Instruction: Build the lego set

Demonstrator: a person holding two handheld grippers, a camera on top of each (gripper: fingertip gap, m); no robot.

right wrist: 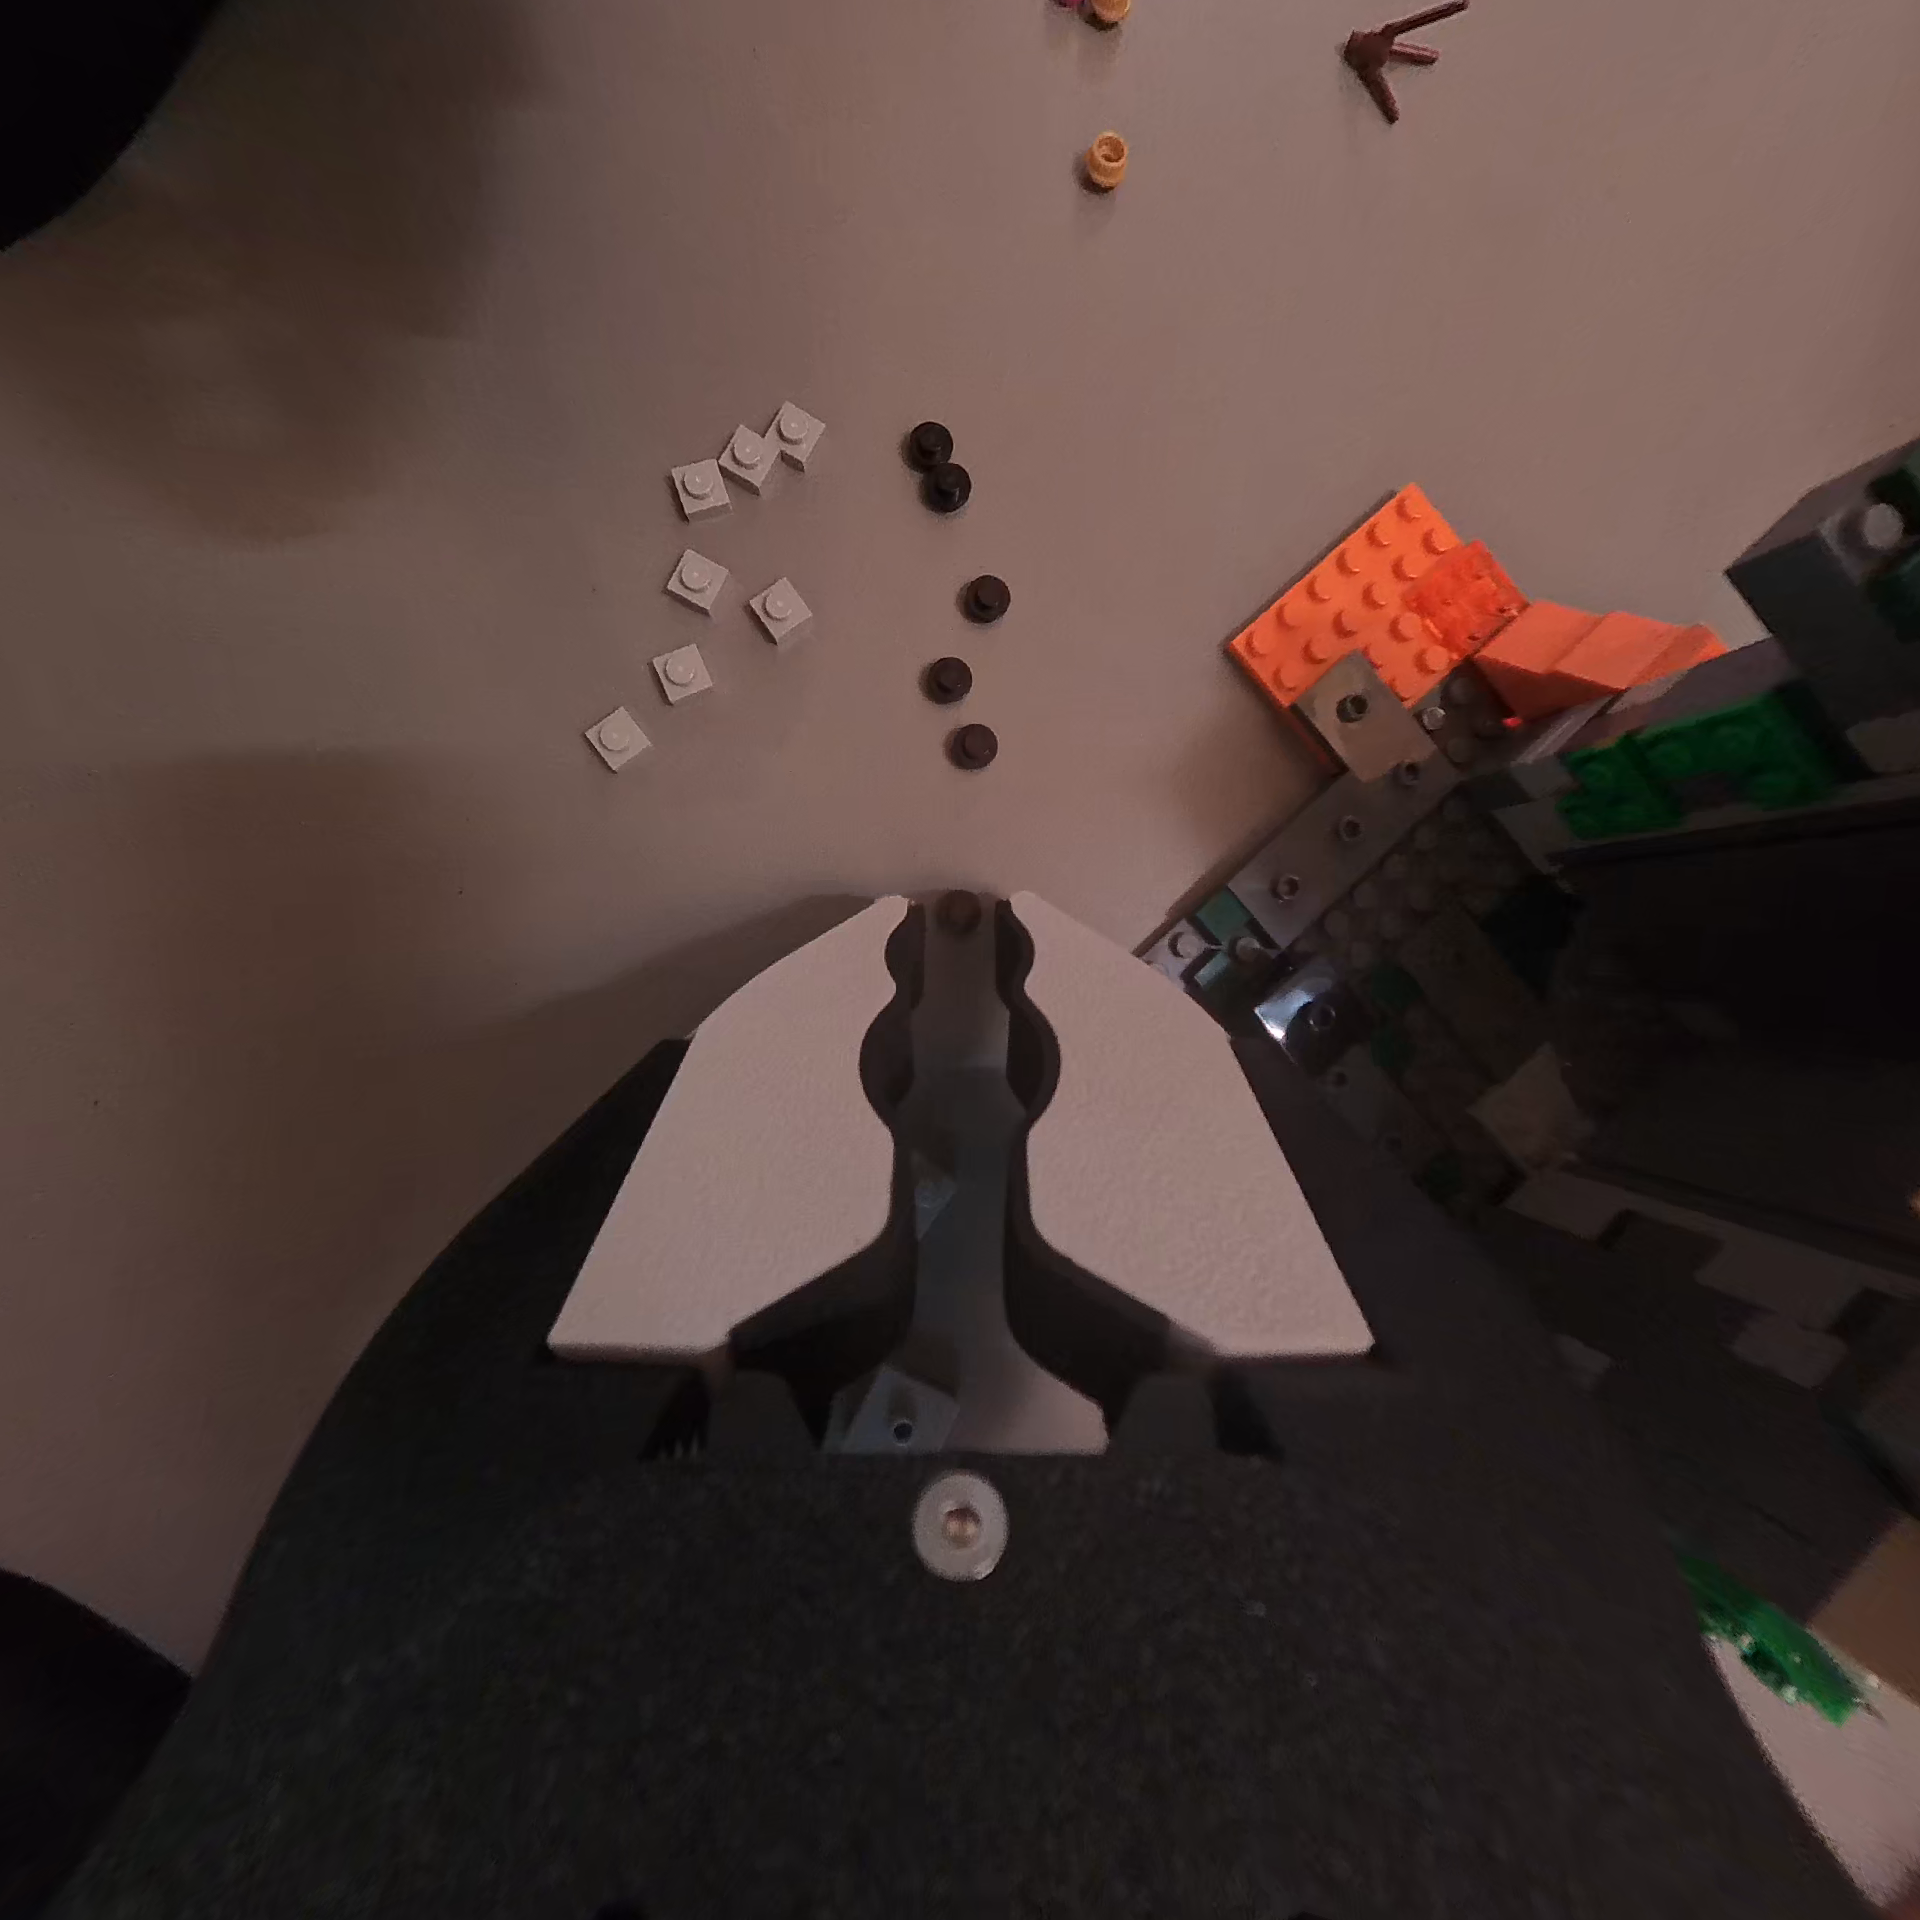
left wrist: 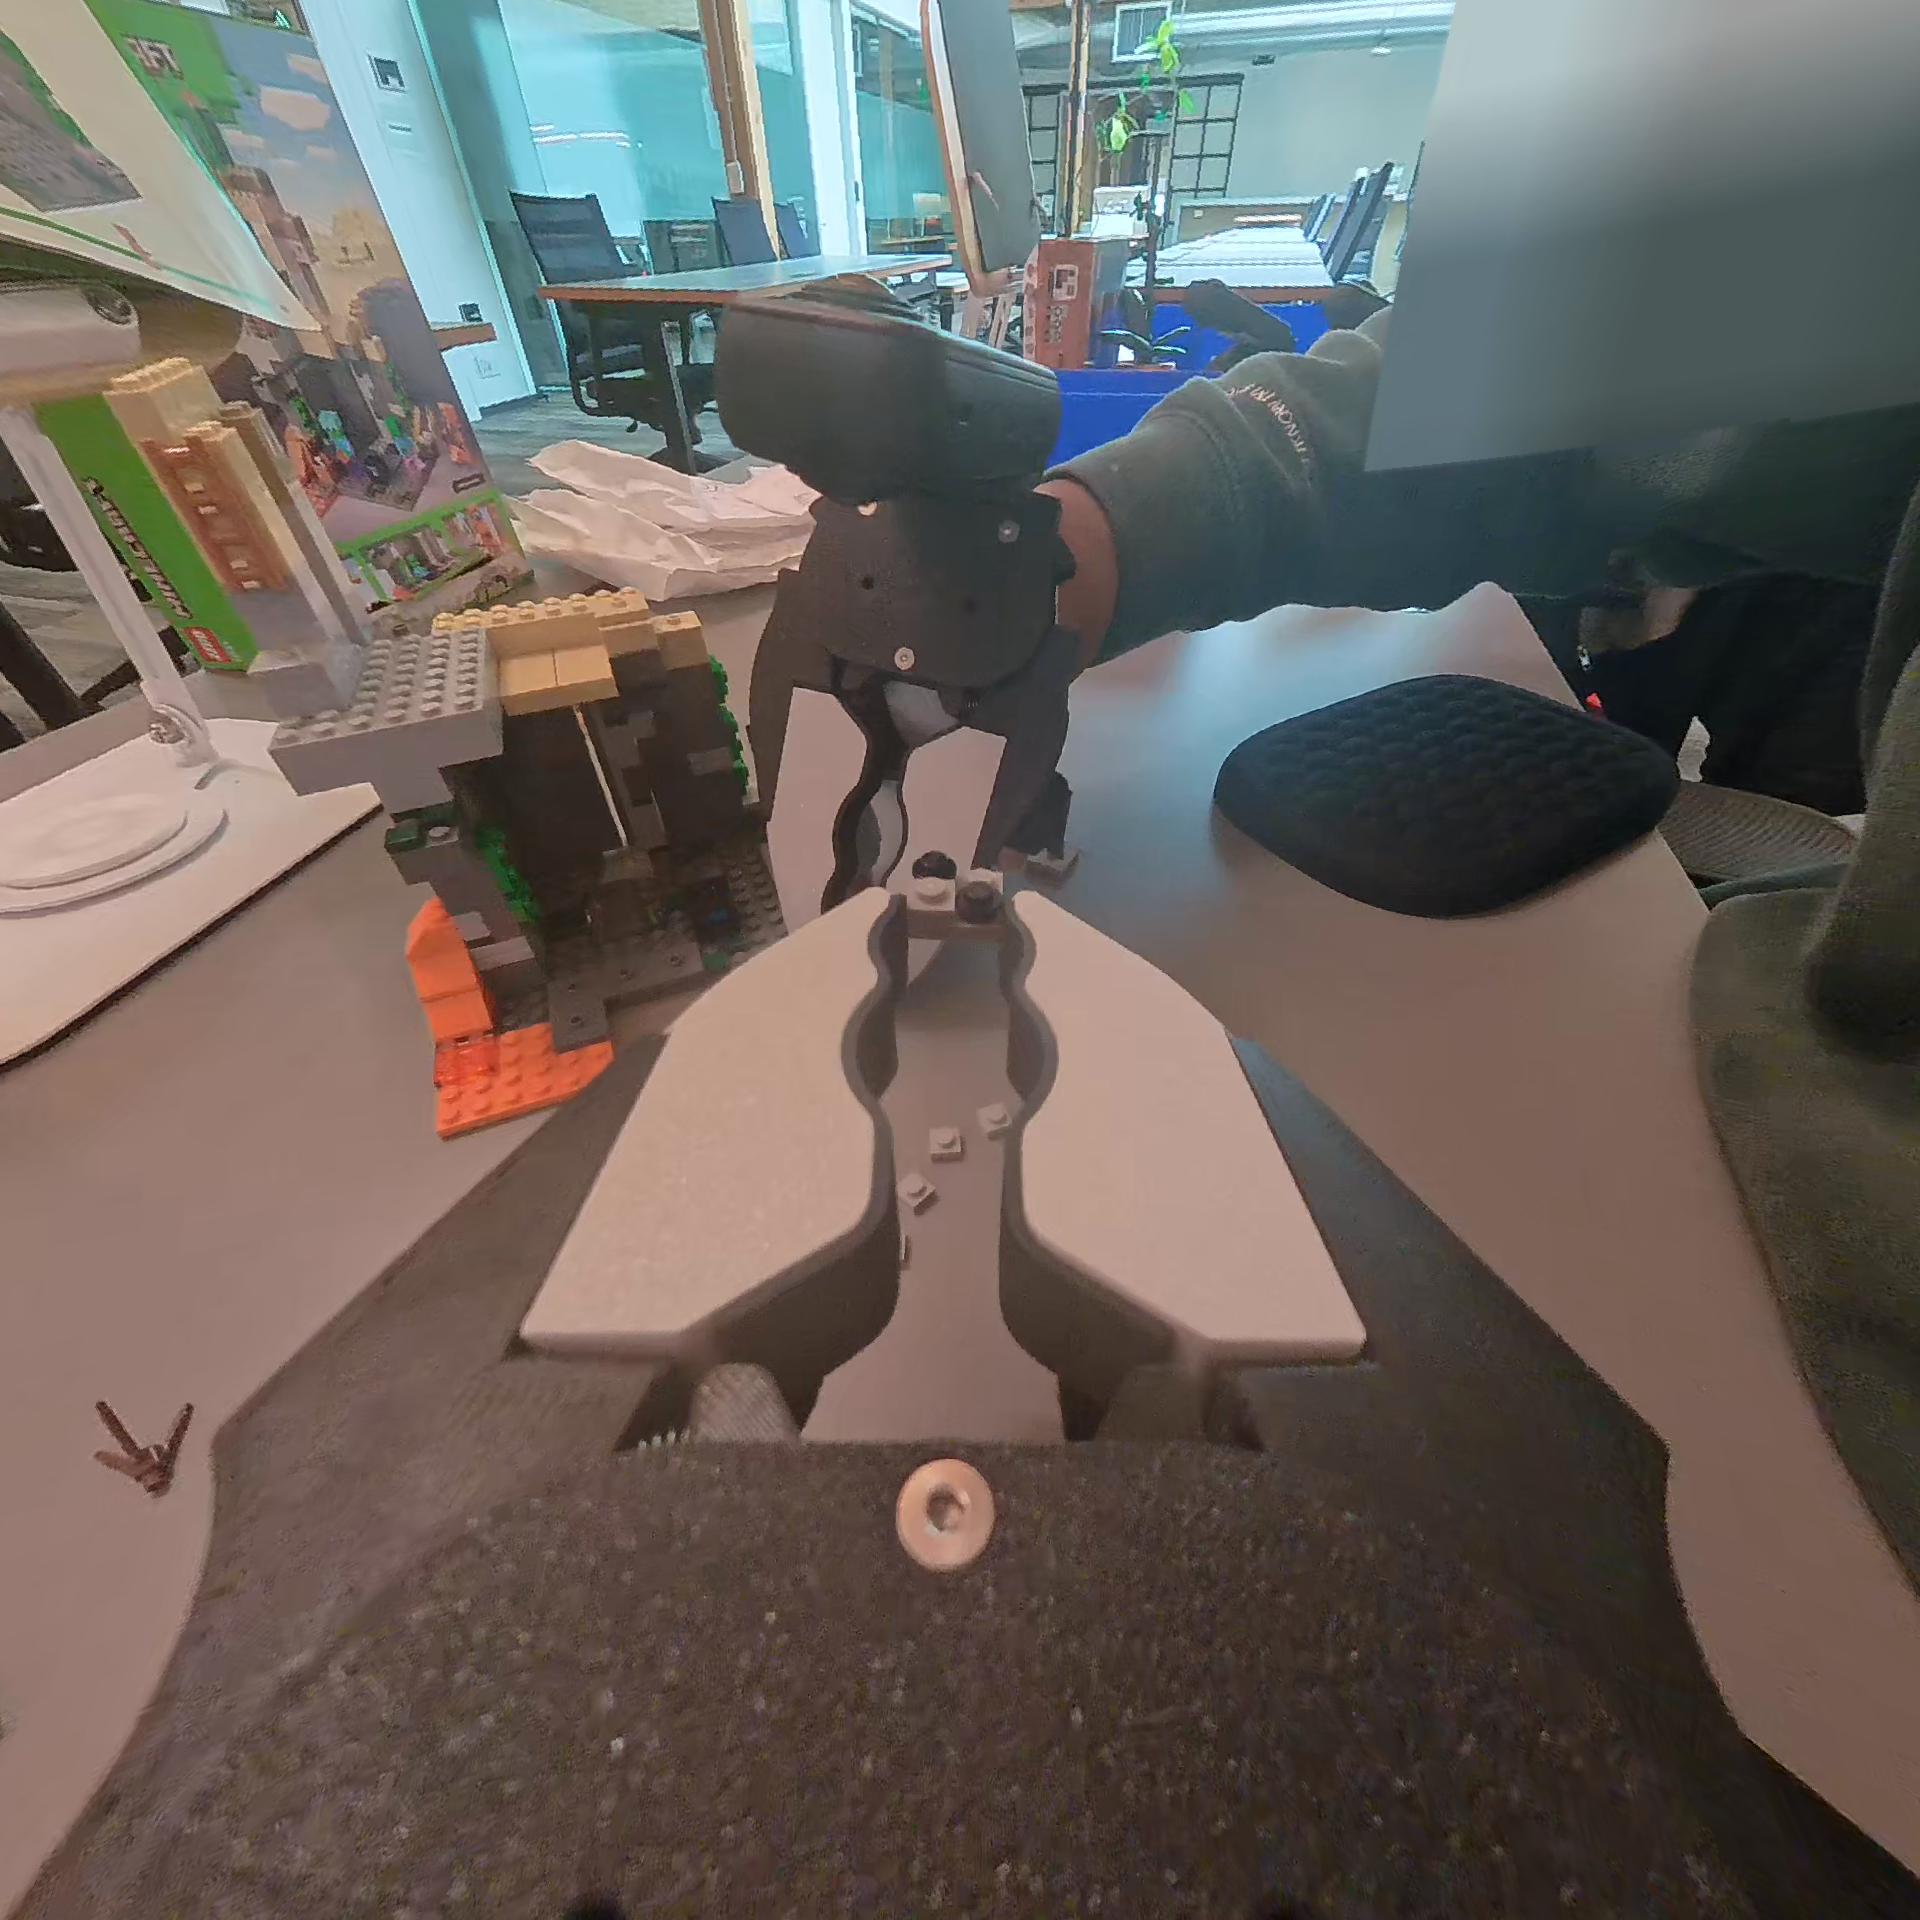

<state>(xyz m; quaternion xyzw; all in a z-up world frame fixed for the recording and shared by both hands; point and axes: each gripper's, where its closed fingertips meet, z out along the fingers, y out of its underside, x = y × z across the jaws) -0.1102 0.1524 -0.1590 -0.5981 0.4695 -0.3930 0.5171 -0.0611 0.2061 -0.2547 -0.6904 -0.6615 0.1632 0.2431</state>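
A small dark plate, carrying a grey square piece and a black round stud, is clamped at the tips of the left gripper, whose jaws are drawn in narrow around it. In the right wrist view, a small round brown stud is pinched between the tips of the right gripper, its jaws nearly together. In the left wrist view the right gripper is seen pointing down, just beyond the held plate, with its tips close to it.

Beyond the right gripper's tips, five black round studs are scattered on the grey table, and seven light grey square pieces are strewn to their left. Farther off, a tan round piece and a dark brown twig-shaped piece are seen. The partly built model, with its orange base, is stood on the table to the left of the left gripper. Behind it, the set's box is propped upright, and crumpled white bags are left beyond.
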